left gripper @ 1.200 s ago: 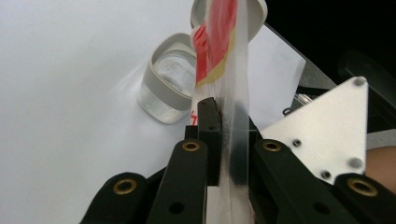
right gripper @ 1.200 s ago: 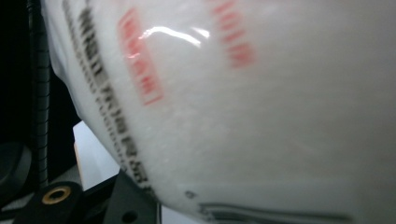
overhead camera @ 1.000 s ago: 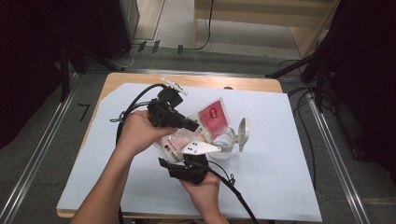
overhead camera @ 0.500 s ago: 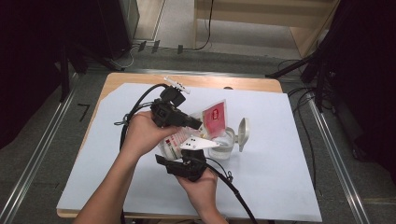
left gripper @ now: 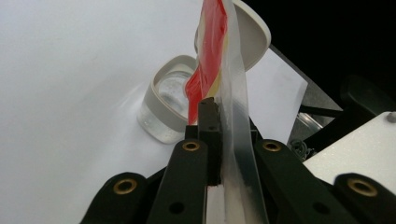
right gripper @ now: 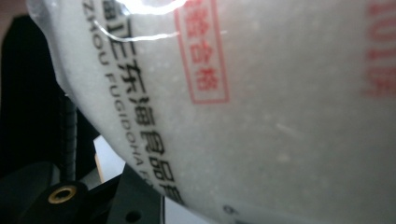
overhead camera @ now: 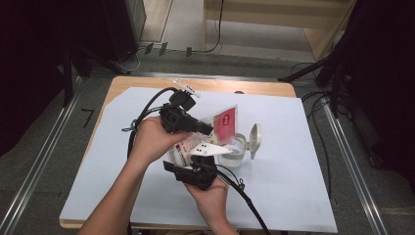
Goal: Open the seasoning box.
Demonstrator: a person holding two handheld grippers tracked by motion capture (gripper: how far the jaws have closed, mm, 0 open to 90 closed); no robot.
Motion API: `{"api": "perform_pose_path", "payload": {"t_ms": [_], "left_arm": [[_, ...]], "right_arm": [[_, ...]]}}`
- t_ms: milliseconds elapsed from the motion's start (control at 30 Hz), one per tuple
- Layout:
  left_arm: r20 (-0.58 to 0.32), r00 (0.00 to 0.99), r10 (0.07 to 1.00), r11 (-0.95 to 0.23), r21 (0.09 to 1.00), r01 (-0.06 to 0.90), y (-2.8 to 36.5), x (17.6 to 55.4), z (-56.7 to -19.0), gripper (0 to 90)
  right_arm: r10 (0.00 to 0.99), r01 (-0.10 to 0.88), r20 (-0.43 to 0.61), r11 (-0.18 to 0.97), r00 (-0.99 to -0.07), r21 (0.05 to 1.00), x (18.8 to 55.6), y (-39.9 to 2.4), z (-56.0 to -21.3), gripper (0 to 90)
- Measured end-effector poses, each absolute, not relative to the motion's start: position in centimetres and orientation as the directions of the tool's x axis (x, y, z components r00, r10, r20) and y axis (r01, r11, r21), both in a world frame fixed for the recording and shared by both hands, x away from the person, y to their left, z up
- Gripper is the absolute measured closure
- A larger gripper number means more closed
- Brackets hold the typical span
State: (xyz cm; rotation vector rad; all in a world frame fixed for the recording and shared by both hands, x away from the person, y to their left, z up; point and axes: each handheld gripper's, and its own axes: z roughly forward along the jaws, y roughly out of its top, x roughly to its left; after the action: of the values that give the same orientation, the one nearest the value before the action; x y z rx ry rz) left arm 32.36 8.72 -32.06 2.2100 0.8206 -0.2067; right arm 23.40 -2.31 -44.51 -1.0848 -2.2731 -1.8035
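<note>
A clear plastic bag (overhead camera: 226, 122) with a red label and white grains is held tilted over a clear round container (overhead camera: 236, 155), whose hinged lid (overhead camera: 255, 139) stands open. My left gripper (overhead camera: 208, 130) is shut on the bag's flat upper edge (left gripper: 233, 79), and the container (left gripper: 170, 109) lies beyond it. My right gripper (overhead camera: 204, 159) comes from below at the bag's white lower end. Its jaws have just been closing with the bag (right gripper: 261, 107) bulging between them, above one black finger (right gripper: 135, 200).
A white sheet (overhead camera: 293, 196) covers the wooden table. A small white object (overhead camera: 186, 88) lies at the far edge. Black cables (overhead camera: 147, 115) loop behind my left hand and another trails toward the near edge. Dark stands flank the table.
The bag's white lower end has shifted slightly up and to the left. Both hands stay about where they were.
</note>
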Motion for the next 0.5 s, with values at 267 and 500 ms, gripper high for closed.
{"api": "perform_pose_path", "payload": {"t_ms": [267, 500], "left_arm": [[-0.365, 0.788, 0.495, -0.515, 0.607, 0.605, 8.46, 31.87, -31.6, 82.8], [-0.352, 0.782, 0.514, -0.52, 0.597, 0.611, 8.96, 31.62, -31.04, 82.8]], "right_arm": [[0.47, 0.563, 0.488, 0.022, -0.735, 0.826, 23.4, -2.82, -44.36, 62.3], [0.47, 0.559, 0.487, 0.017, -0.736, 0.829, 23.5, -3.0, -44.58, 62.1]]}}
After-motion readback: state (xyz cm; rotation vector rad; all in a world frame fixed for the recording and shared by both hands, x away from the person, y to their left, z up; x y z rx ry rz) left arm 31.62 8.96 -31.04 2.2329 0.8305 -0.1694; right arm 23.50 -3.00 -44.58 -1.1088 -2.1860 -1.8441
